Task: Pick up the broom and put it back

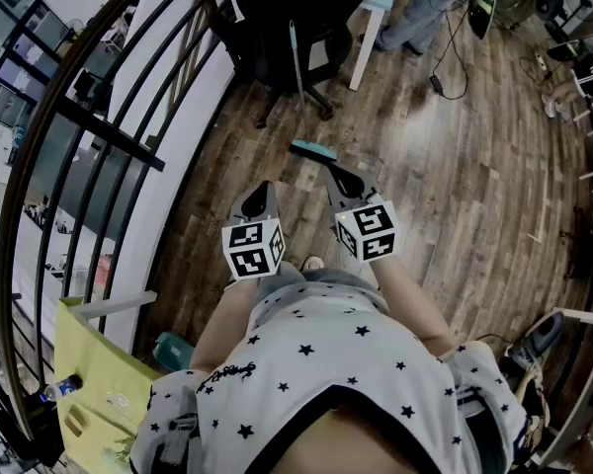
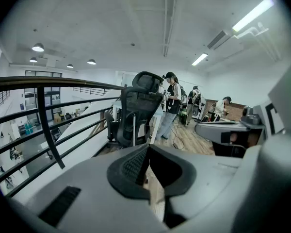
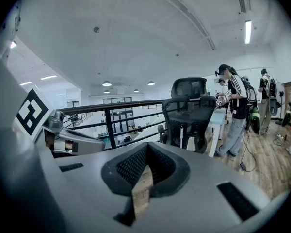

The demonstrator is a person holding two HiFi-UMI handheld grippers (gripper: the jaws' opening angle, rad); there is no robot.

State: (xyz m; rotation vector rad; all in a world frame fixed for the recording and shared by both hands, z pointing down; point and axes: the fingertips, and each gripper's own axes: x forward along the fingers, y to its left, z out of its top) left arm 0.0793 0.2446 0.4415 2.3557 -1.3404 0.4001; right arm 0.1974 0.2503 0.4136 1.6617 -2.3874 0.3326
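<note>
Slim white-handled, teal-headed broom (image 1: 298,77) leans against black mesh chair (image 1: 267,42) on wood-plank floor (image 1: 455,166); grey left gripper (image 1: 261,192) and right gripper (image 1: 339,176) jaws closed, empty.

Your left gripper (image 1: 260,191) and right gripper (image 1: 340,176) sit side by side at centre frame, held out ahead, tilted slightly downward, both with jaws closed on nothing.

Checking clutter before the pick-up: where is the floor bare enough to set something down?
Bare wood floor spreads right of the broom, below the person's legs. A narrower strip runs between the left claw and the railing. Crowded: office chair and table leg beyond the broom.
</note>
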